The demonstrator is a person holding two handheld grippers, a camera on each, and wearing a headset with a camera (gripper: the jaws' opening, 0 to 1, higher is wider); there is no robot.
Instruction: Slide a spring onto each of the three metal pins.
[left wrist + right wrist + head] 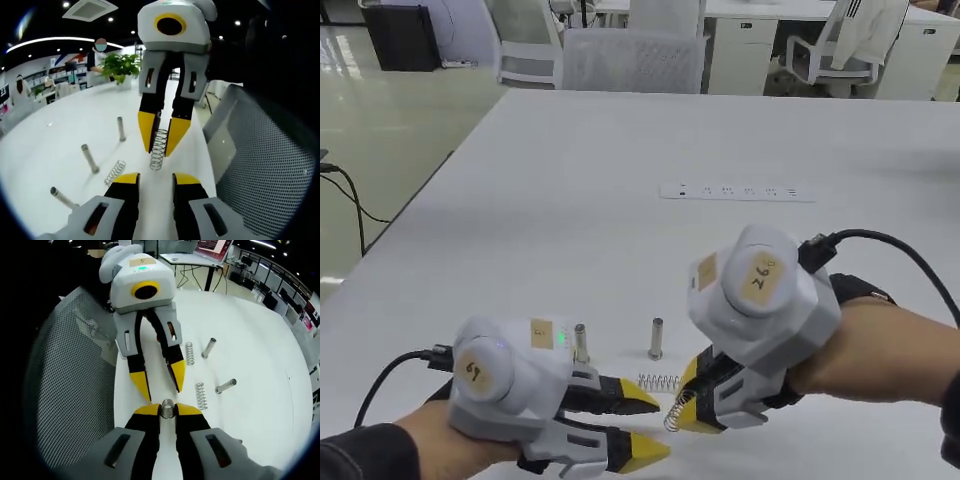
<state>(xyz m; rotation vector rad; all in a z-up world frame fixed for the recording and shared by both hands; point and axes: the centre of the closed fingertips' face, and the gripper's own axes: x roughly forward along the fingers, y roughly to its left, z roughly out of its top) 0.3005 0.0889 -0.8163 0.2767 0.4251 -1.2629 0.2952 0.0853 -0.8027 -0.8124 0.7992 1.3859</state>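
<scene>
My right gripper (168, 411) pinches a spring (168, 407); my left gripper (157, 178) faces it, jaws spread, holding nothing; two loose springs (201, 395) lie near the metal pins (90, 158)

White table (620, 180) with small metal parts near the front edge.
Three pins (90, 158) standing upright in a loose row, two springs (200, 395) lying flat just beside them, a white power strip (735, 191) farther back, well apart.

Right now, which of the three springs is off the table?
The spring clamped in the right hand-held gripper's yellow tips. The other two springs lie flat on the white table by the pins.
</scene>
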